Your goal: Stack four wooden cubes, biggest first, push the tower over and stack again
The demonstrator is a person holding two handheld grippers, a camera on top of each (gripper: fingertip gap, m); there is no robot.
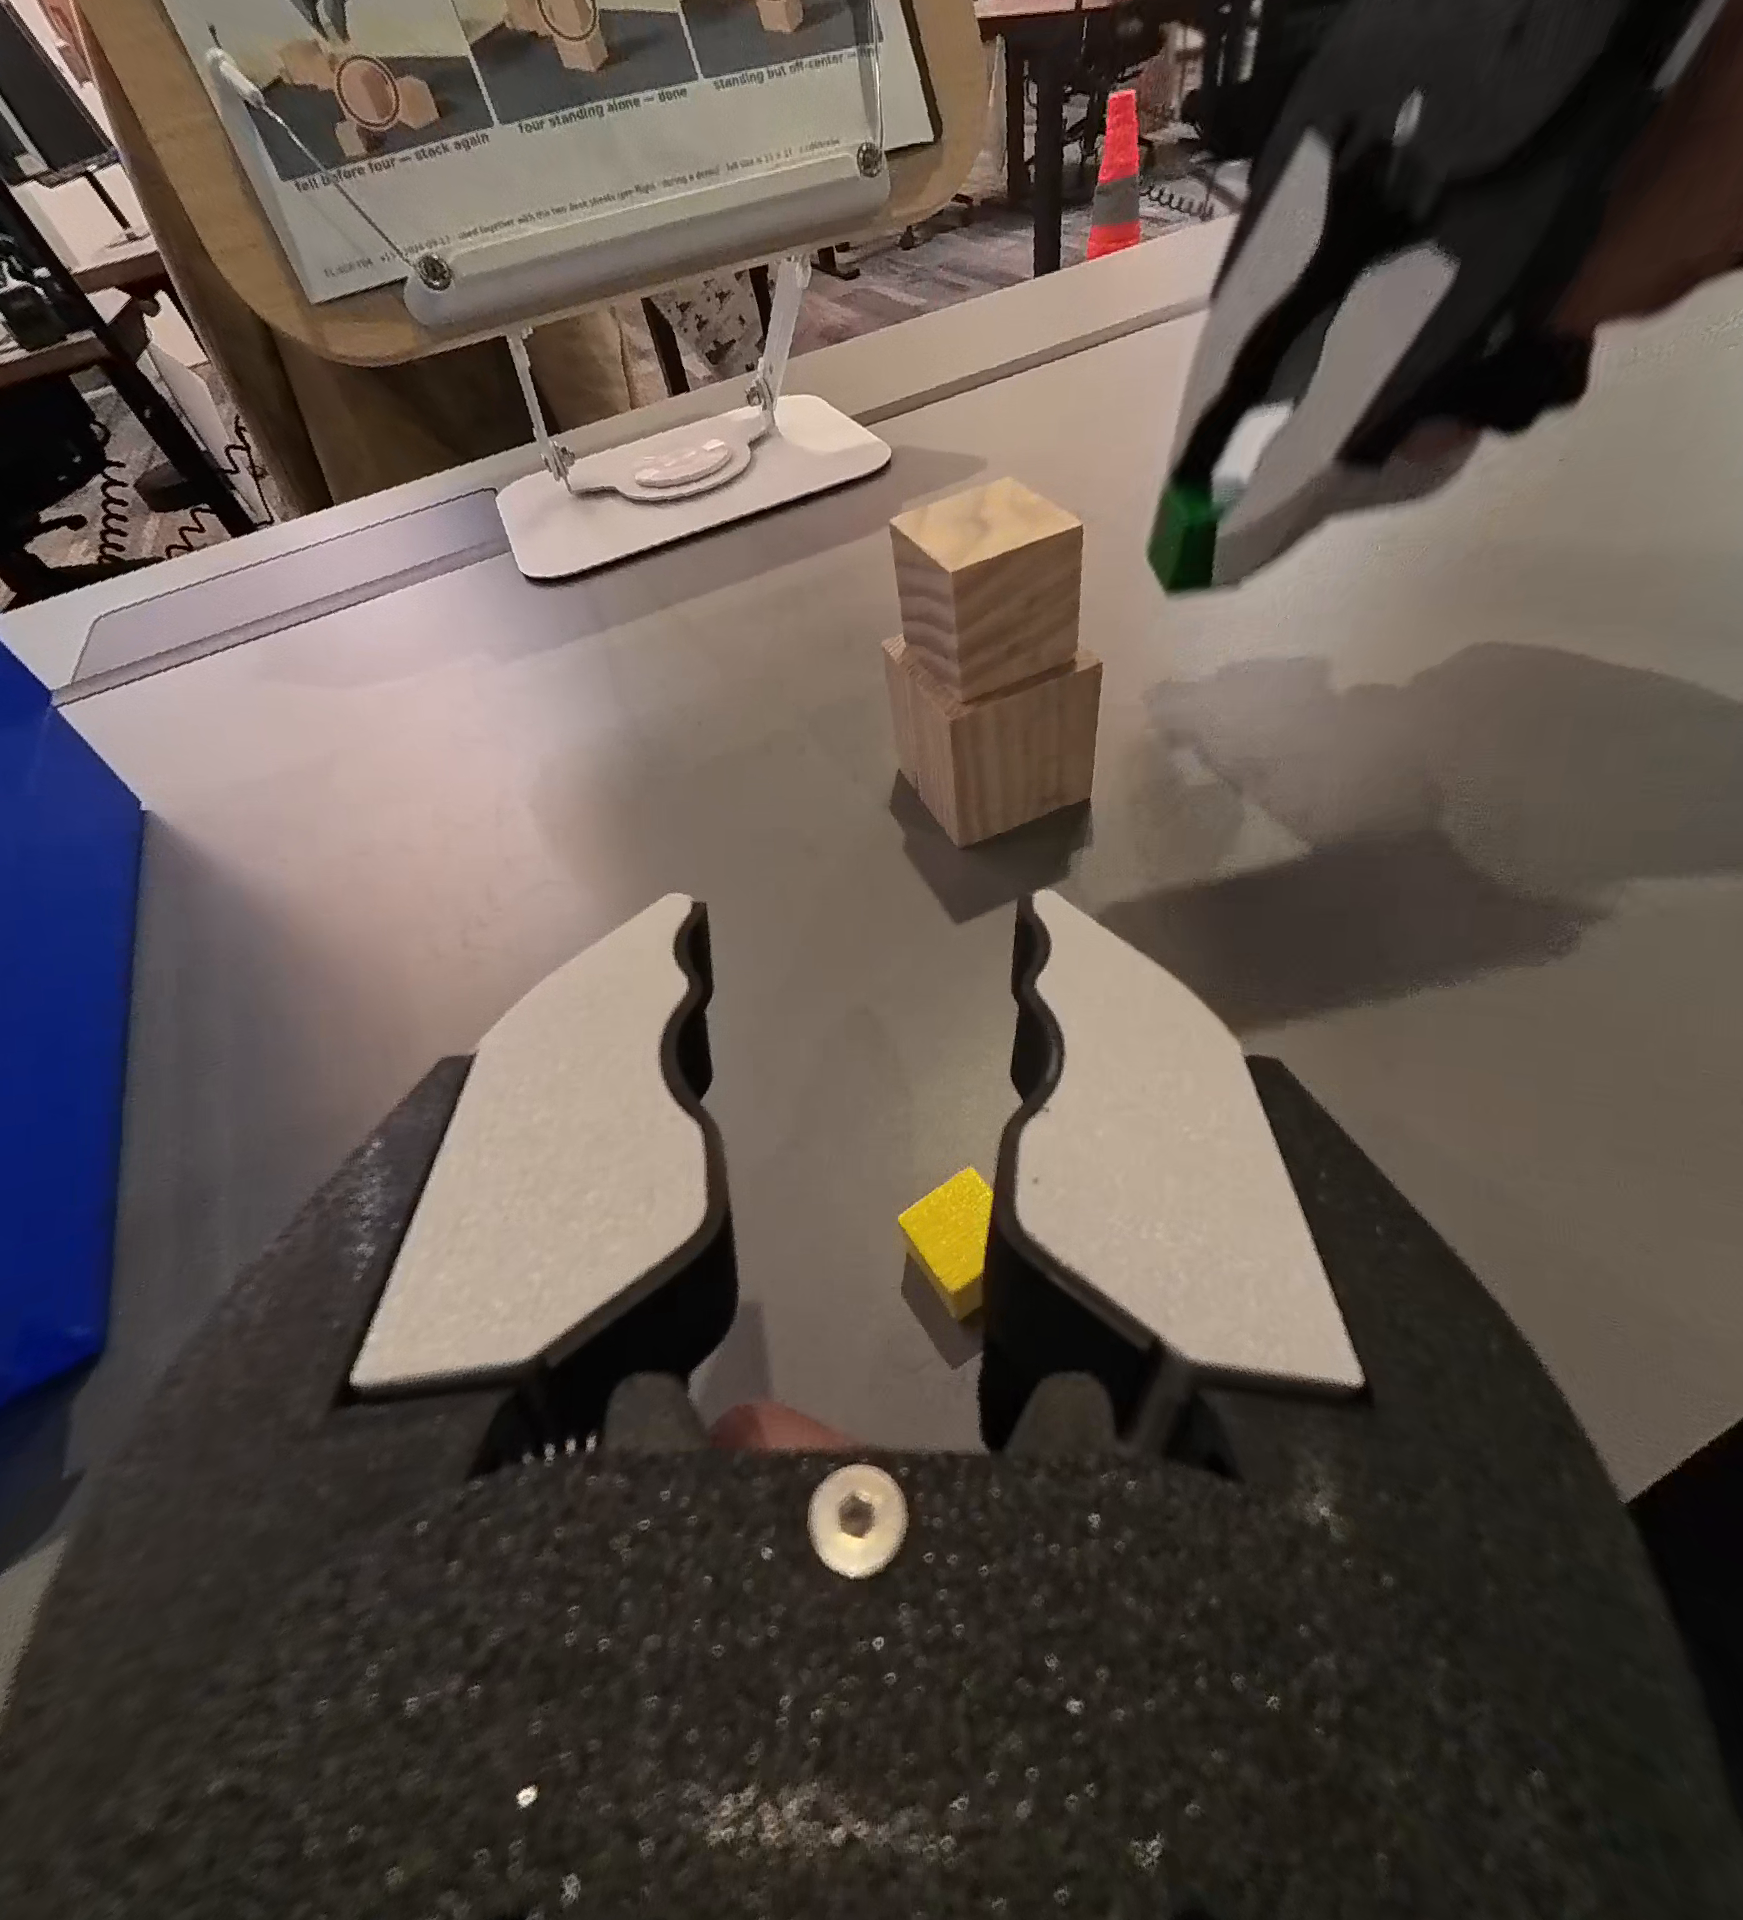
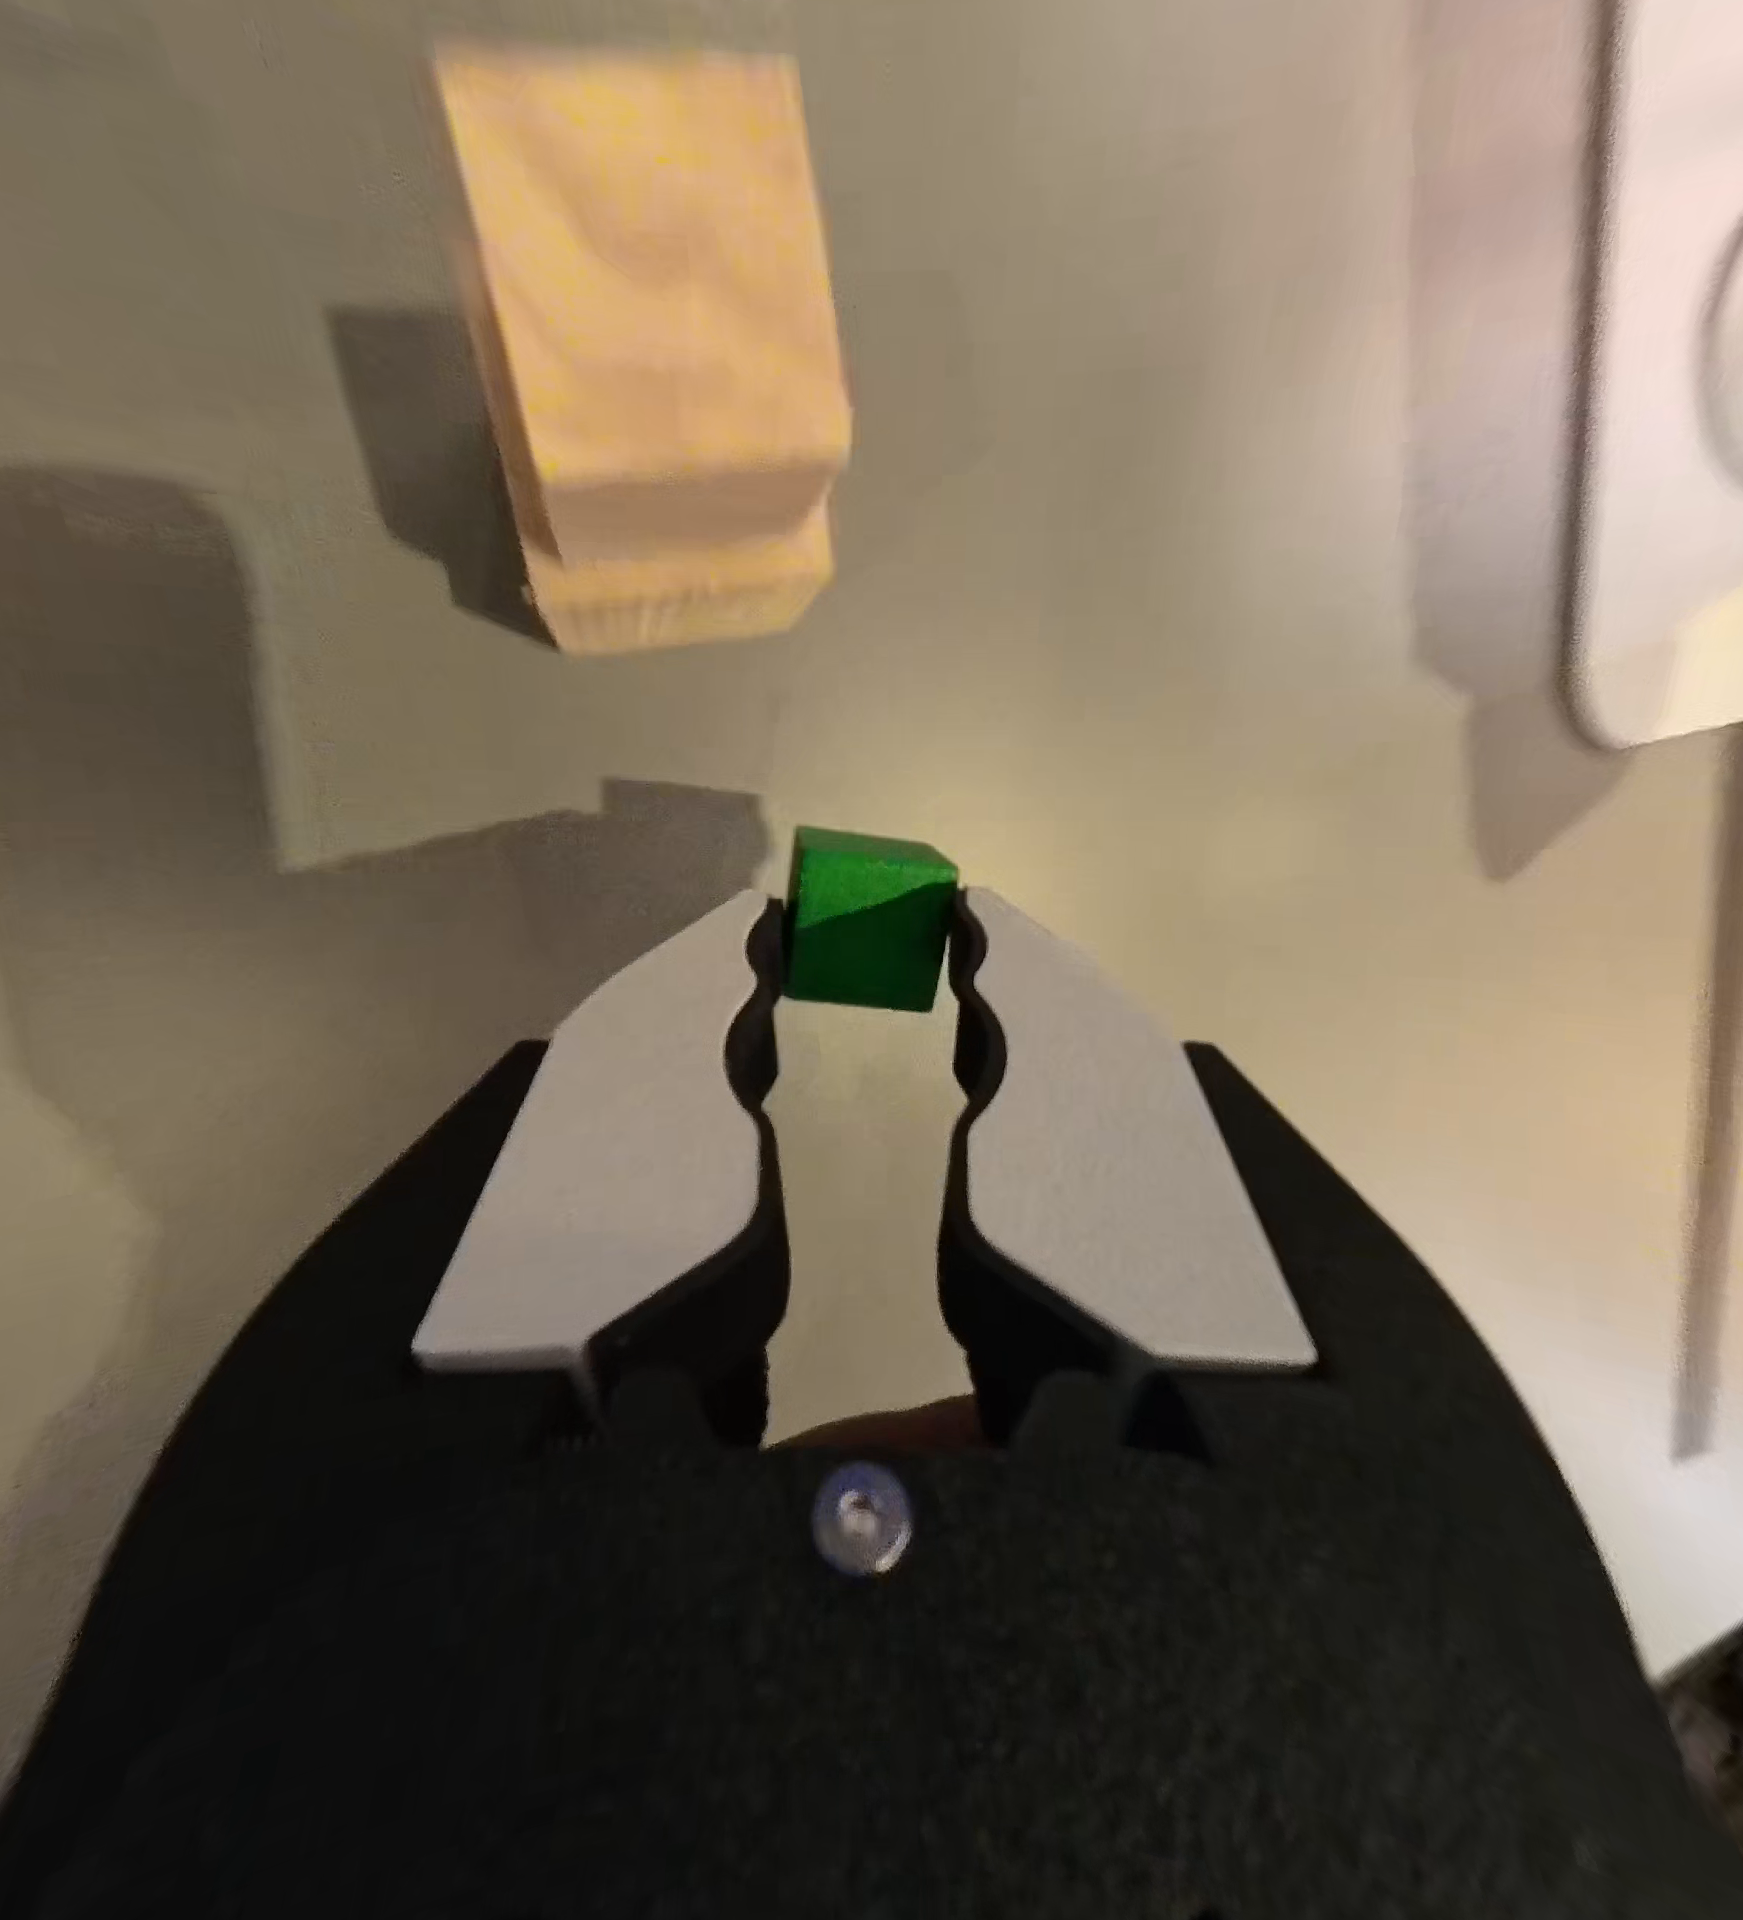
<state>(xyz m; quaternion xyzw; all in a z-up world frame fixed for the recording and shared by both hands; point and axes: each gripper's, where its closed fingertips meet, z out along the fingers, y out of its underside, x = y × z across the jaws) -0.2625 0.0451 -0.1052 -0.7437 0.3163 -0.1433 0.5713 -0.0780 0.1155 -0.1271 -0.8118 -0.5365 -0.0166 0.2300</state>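
Observation:
Two plain wooden cubes stand stacked on the grey table: the bigger cube [image 1: 997, 743] below, the smaller cube [image 1: 986, 587] on top, slightly turned. The stack also shows from above, blurred, in the right wrist view [image 2: 654, 332]. My right gripper [image 2: 865, 914] is shut on a small green cube [image 2: 867, 920] and holds it in the air to the right of and above the stack; it also shows in the left wrist view [image 1: 1194, 540]. My left gripper [image 1: 862, 925] is open and empty, low over the table. A small yellow cube [image 1: 945, 1236] lies on the table between its fingers, near the right one.
A white document stand [image 1: 690, 488] holding an instruction sheet stands behind the stack; its base shows in the right wrist view [image 2: 1729, 364]. A blue bin [image 1: 5, 1039] sits at the left. An orange cone [image 1: 1116, 177] stands on the floor beyond the table. The grippers' ends are close to 20 cm from one another.

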